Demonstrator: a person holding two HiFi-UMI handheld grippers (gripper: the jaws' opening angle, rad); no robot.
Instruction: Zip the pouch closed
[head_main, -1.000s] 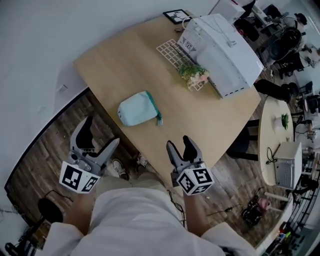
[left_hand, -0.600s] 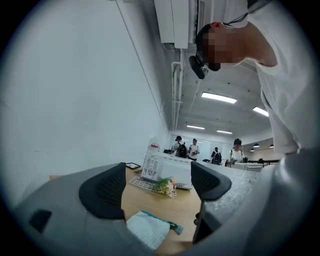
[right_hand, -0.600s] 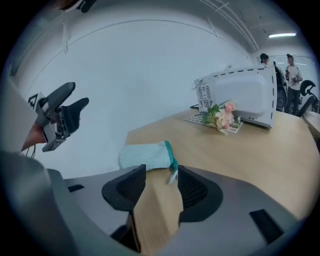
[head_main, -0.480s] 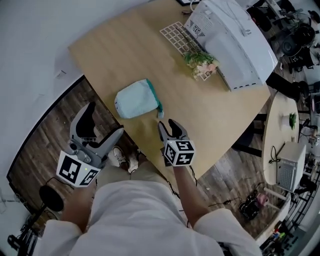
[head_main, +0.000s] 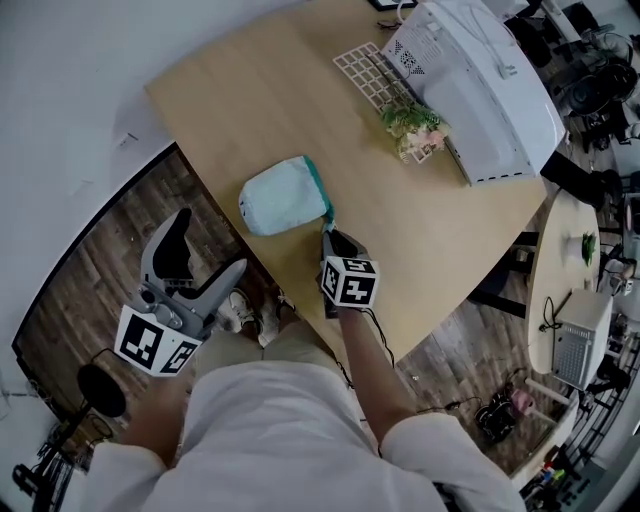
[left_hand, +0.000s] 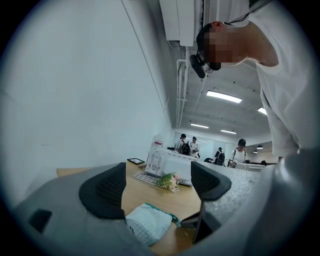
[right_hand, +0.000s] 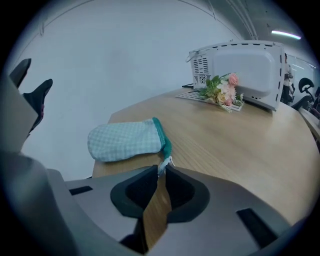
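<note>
The pouch lies at the near-left edge of the table, zip end to the right. The right gripper has just been closing and now pinches the pull — the grasp step. Next, I judge, the left gripper — jaws apart, empty, off the table at left — must pin the pouch before any pulling

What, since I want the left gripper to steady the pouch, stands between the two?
Nothing visible does. The left gripper, open, faces the pouch across bare table. The right gripper sits at the pouch's green zipper end, off that line, its jaws having just closed on the white zipper pull.
</note>
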